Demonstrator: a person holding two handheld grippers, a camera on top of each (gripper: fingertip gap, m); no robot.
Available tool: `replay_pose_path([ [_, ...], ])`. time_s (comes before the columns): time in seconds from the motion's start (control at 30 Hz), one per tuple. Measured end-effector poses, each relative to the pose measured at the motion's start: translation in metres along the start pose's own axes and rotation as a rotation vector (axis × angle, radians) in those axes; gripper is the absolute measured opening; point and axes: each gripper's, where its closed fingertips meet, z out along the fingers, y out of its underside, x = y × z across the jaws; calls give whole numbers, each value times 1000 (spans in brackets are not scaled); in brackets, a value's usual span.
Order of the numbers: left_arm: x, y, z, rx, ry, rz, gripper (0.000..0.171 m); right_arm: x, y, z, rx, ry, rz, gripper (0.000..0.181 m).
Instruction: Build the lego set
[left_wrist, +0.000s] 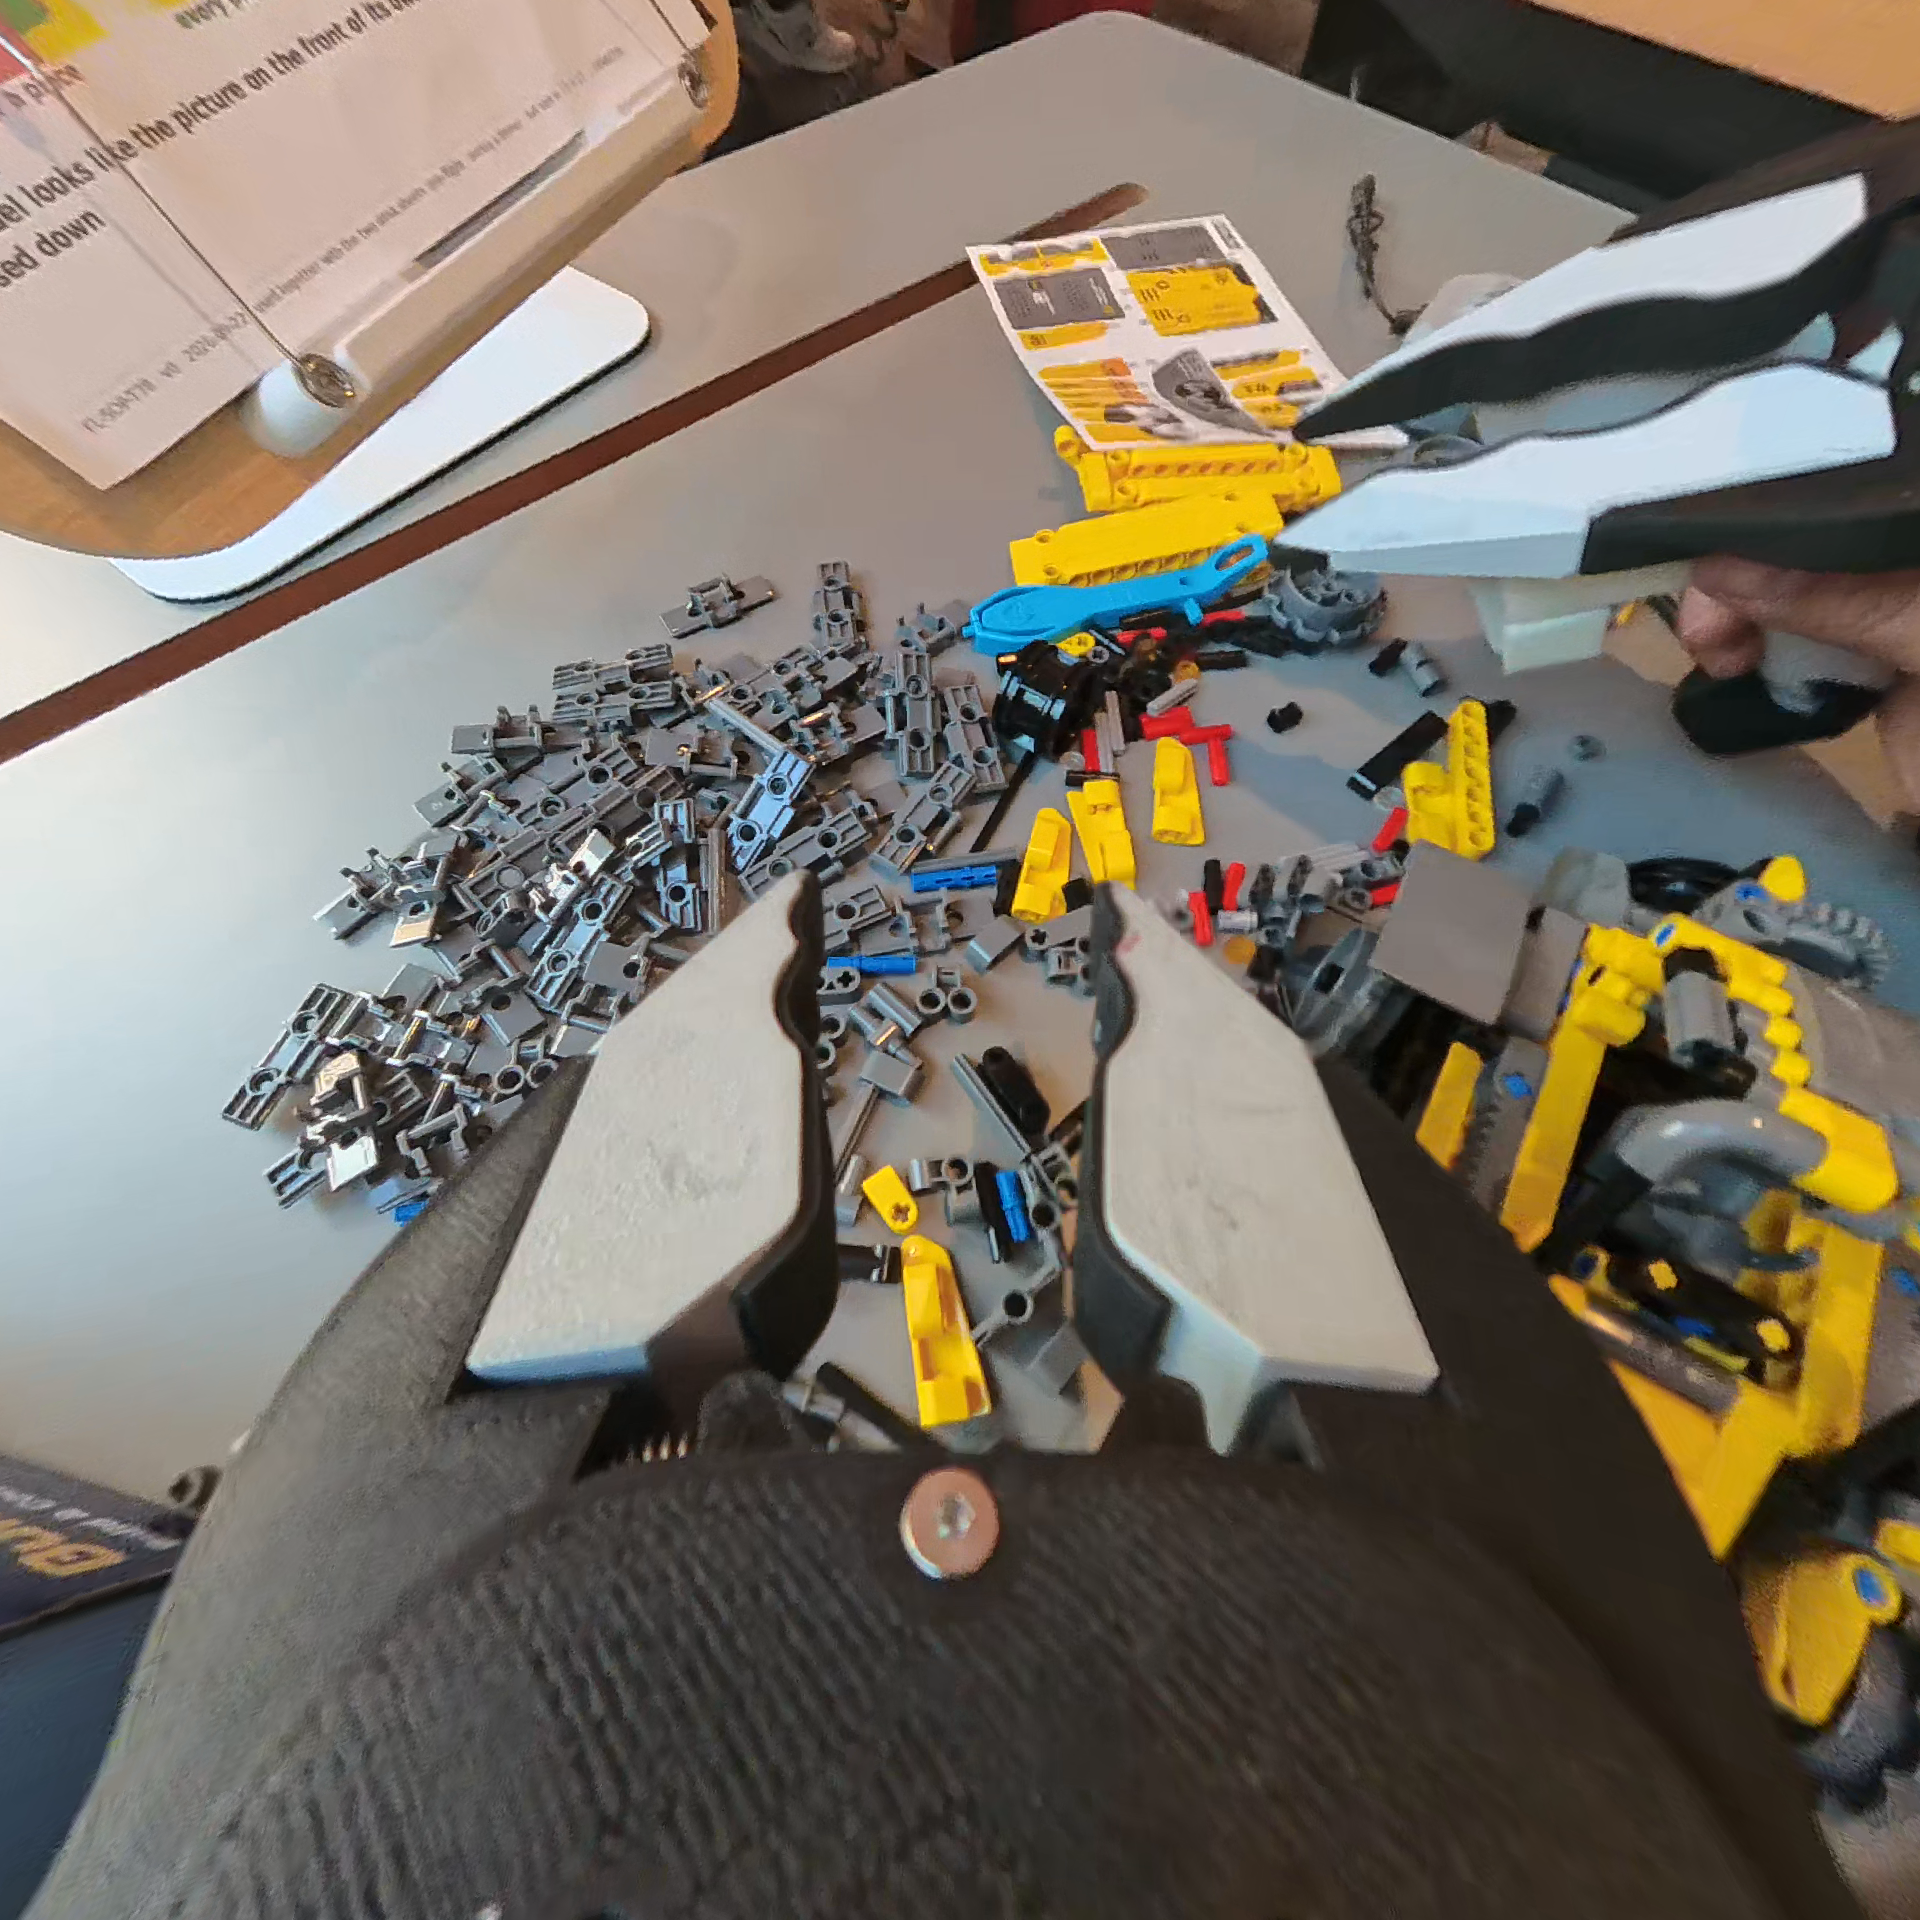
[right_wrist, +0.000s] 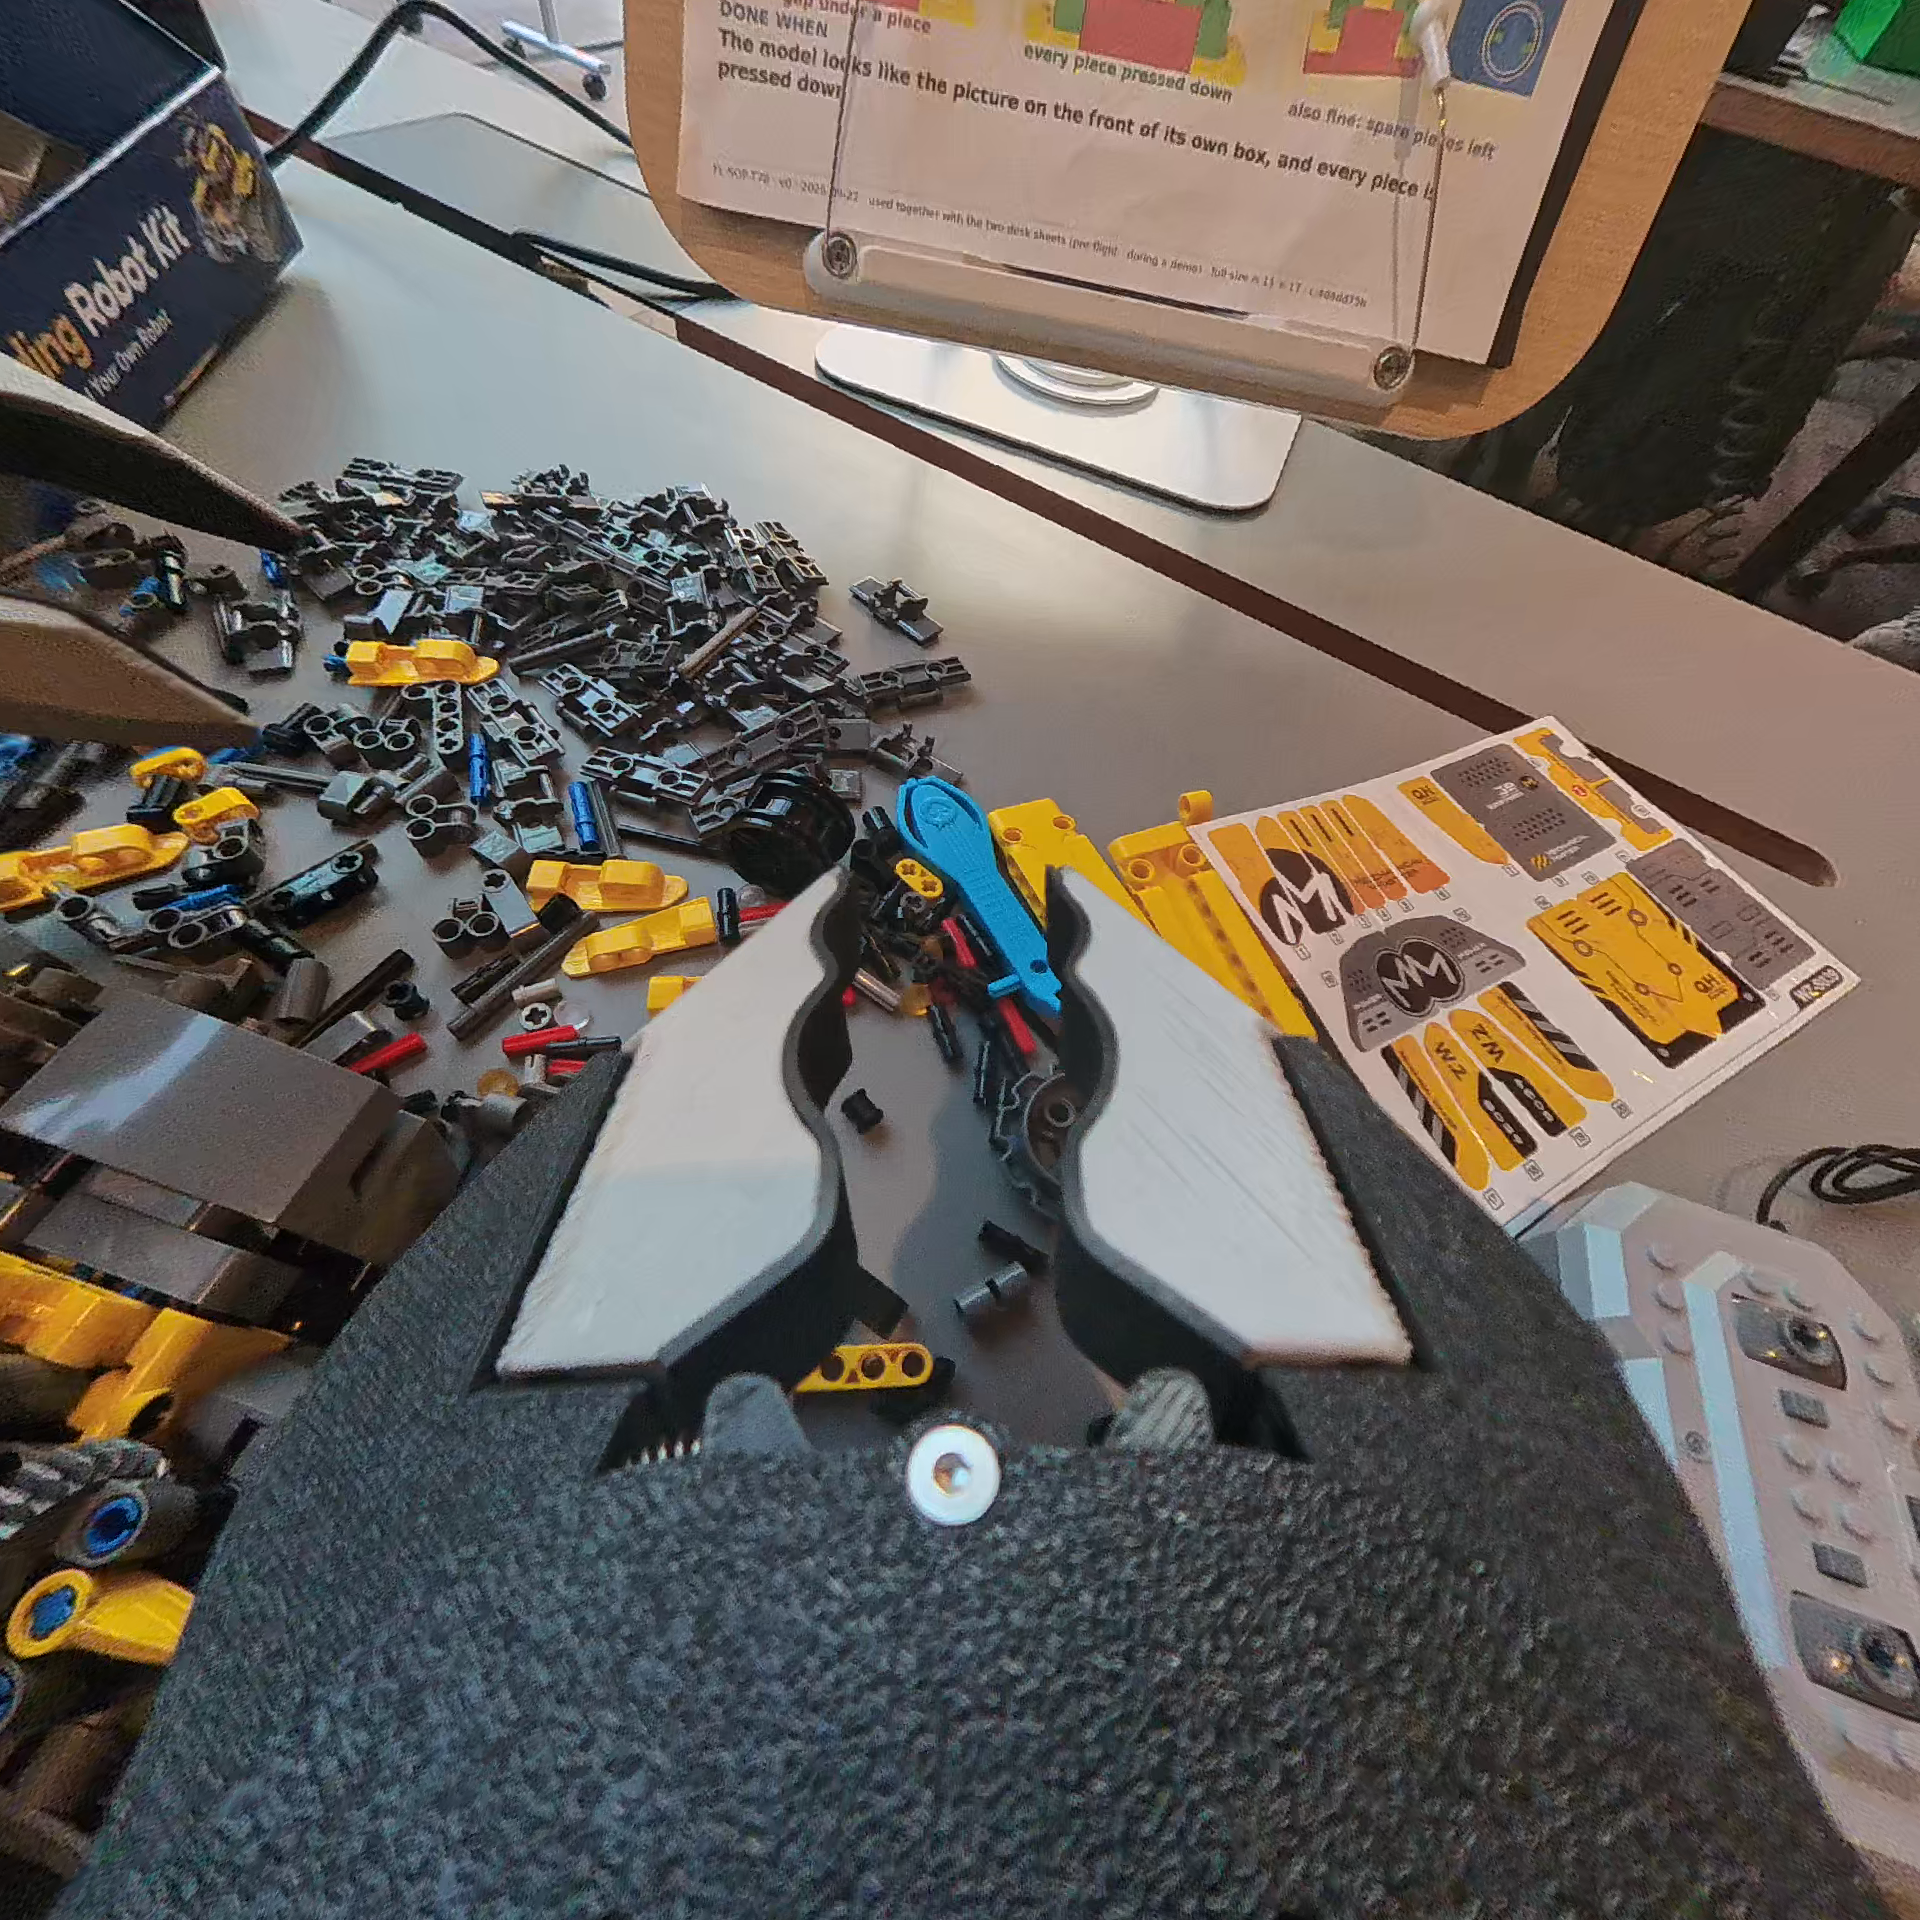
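Bricks everywhere on the grey table. Left wrist view: my left gripper hangs w/ fingers apart, nothing between them, just above loose small pcs; nearest are a yellow curved panel and grey connectors near the palm. Big pile of dark grey track links sits left of the tips, part-built yellow model close on the right. Far right, my right gripper points at the yellow beams, a blue separator tool just near of them, a sticker sheet beyond. Right wrist view: right gripper also spread, empty, tips over a clutter of black and red pins w/ the blue separator tool running between the fingers' far ends; grey gear lies by the right finger. Sticker sheet right, paper stand far, kit box far left, a grey controller near right. My read: pcs are light, hard, slick plastic; pins prob roll, so I'd pinch across flat sides; the model's prob fragile at joints.
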Motion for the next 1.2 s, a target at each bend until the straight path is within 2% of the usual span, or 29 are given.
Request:
replay_pose_path([
  [0.07, -1, 7, -3, -46, 16, 32, 32, -1, 0, 1, 6, -6, 10, 33],
  [0.13, -15, 13, -5, -88, -20, 33, 28, -1, 0, 2, 12, -10, 22, 32],
  [0.27, -40, 13, -16, -87, -31, -21, 13, 4, 5, 6, 3, 1, 48, 32],
  [0.43, -48, 9, -32, -77, 5, -40, 8, 5, 3, 8, 14, 1, 49, 31],
  [0.53, -37, 15, -29, -118, 80, -55, 17, 6, 0, 6, 25, 13, 28, 30],
  [0.67, -8, 23, -20, -152, 211, 7, 5, 1, -8, 3, 81, -20, 51, 30],
  [0.7, -5, 29, -16, -190, 228, -6, 1, -2, -8, 4, 85, -36, 56, 30],
  [0.73, -2, 34, -11, -244, 247, -40, 4, -3, -7, 5, 80, -34, 44, 30],
  [0.8, 20, 24, -5, -276, 358, -89, 4, -1, -7, 6, 67, -12, 0, 30],
  [0.87, 40, 3, 1, -264, 429, -50, 4, 0, -10, 5, 81, 3, -29, 30],
  [0.97, 41, -9, 25, -334, 379, 86, 6, 7, -15, 2, 130, 22, -13, 26],
  [1.1, 47, -14, 56, -410, 396, 112, 4, 19, -22, -3, 199, 42, 85, 23],
  [1.2, 51, -16, 72, -424, 402, 145, 1, 20, -27, -4, 224, 46, 84, 23],
])
